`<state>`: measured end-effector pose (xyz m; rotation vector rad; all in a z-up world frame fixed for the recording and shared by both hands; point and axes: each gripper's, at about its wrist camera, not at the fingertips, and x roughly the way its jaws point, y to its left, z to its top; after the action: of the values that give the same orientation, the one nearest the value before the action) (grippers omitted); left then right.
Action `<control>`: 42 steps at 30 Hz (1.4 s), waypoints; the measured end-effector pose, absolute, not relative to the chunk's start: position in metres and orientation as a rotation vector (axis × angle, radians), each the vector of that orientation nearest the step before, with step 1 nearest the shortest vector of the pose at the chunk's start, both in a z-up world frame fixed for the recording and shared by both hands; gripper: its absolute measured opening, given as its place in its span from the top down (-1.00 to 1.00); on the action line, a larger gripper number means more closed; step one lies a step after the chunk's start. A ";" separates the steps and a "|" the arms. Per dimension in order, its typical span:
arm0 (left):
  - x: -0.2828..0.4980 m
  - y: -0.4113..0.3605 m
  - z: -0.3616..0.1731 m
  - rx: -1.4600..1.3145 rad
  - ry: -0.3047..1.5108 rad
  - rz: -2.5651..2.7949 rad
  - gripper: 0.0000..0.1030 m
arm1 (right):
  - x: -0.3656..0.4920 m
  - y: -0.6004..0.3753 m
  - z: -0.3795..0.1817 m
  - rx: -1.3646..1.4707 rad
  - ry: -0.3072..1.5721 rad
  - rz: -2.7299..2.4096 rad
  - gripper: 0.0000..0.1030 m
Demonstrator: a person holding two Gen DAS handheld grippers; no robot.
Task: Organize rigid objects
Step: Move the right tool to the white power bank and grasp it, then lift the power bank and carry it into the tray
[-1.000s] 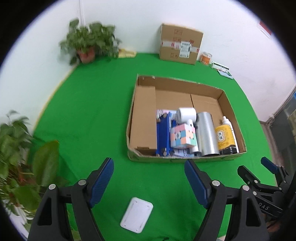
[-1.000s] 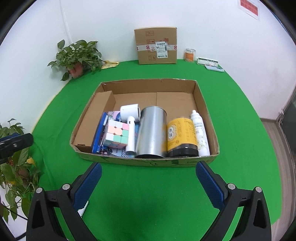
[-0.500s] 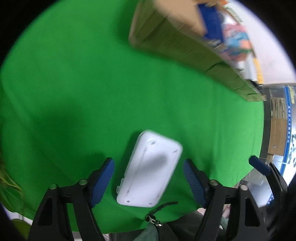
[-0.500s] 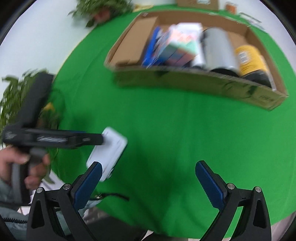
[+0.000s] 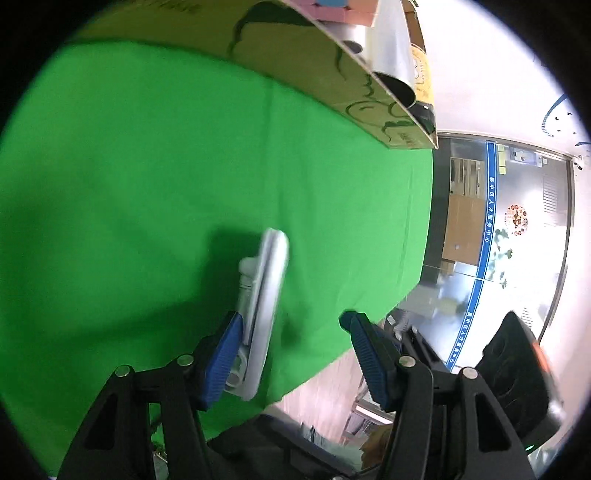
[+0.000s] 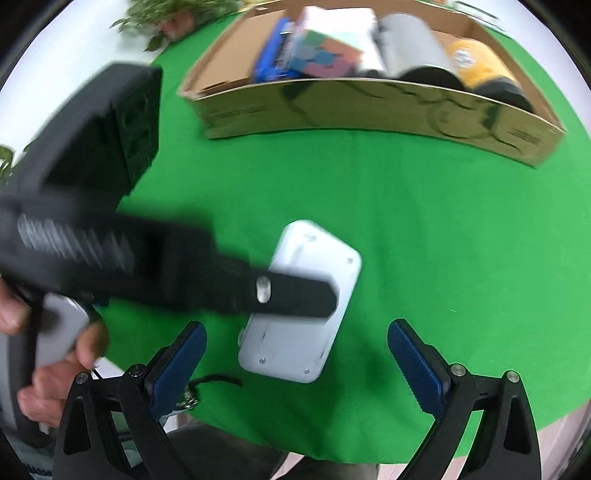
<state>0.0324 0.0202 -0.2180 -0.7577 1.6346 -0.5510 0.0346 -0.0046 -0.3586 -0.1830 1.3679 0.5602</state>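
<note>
The open cardboard box [image 6: 369,107] lies on the green-covered worktop [image 6: 424,221] beyond both grippers. In the right wrist view it holds, from left to right, a blue flat item [image 6: 275,55] standing on edge, a pastel puzzle cube [image 6: 325,55], a silver cylinder [image 6: 410,48] lying on its side and a yellow-labelled dark bottle [image 6: 476,62]; all are blurred. The left end of the box shows bare cardboard floor.

A flat white plastic device [image 6: 303,310] with rounded corners and small screws lies near the worktop's front edge, well apart from the box. The left gripper [image 5: 291,347] is closing its jaws, with the device between them: in the left wrist view the device [image 5: 266,295] appears edge-on, tilted up against the left blue pad, while a clear gap remains to the right pad. The right gripper [image 6: 295,369] hangs above the near end of the device with its jaws wide open and nothing in them.

Only the right wrist view shows the device's broad face, the left gripper's black body [image 6: 147,258] reaching across it, the person's hand [image 6: 55,369] on its handle, and a potted plant [image 6: 173,14] behind the box. Only the left wrist view shows the room beyond the worktop's edge: a glass partition [image 5: 517,221] with a blue stripe and a black chair [image 5: 517,369].
</note>
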 end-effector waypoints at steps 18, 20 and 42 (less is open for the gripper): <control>0.043 0.029 -0.205 -0.691 1.577 -0.586 0.06 | 0.023 -0.026 -0.374 -0.030 1.358 0.470 -0.75; 0.049 0.041 -0.197 -0.617 1.533 -0.491 -0.06 | 0.024 -0.032 -0.368 -0.001 1.344 0.470 -0.75; 0.037 -0.036 -0.243 -0.577 1.814 -0.609 0.44 | -0.024 -0.055 -0.369 0.003 1.292 0.333 -0.37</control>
<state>0.0373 -0.0363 -0.2430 -0.5773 1.8136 -0.6090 -0.0245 -0.0550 -0.3694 0.0026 1.2921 0.3328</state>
